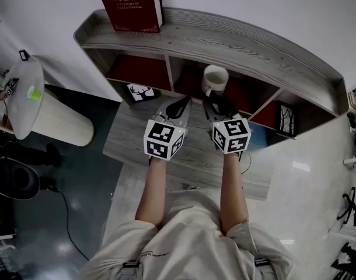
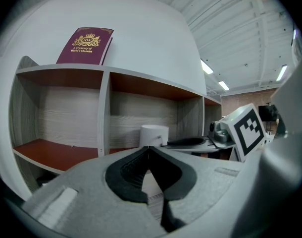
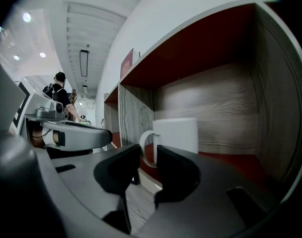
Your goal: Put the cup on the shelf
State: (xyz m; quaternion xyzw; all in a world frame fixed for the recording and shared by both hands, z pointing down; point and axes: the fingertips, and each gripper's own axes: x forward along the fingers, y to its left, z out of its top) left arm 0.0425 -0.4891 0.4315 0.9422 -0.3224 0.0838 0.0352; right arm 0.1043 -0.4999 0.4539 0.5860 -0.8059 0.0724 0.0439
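cup [image 1: 215,79], white with handle, upright in shelf [image 1: 224,42]; right fingers [image 3: 176,172] apart, left fingers [image 2: 125,176] together.

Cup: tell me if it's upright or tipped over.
Upright. The cup stands on its base inside the shelf, rim up, handle at its side.

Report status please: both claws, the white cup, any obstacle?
Left claw shut, empty. Right claw open, holding nothing. White ceramic cup upright in middle compartment of grey wooden shelf. Nothing in the way.
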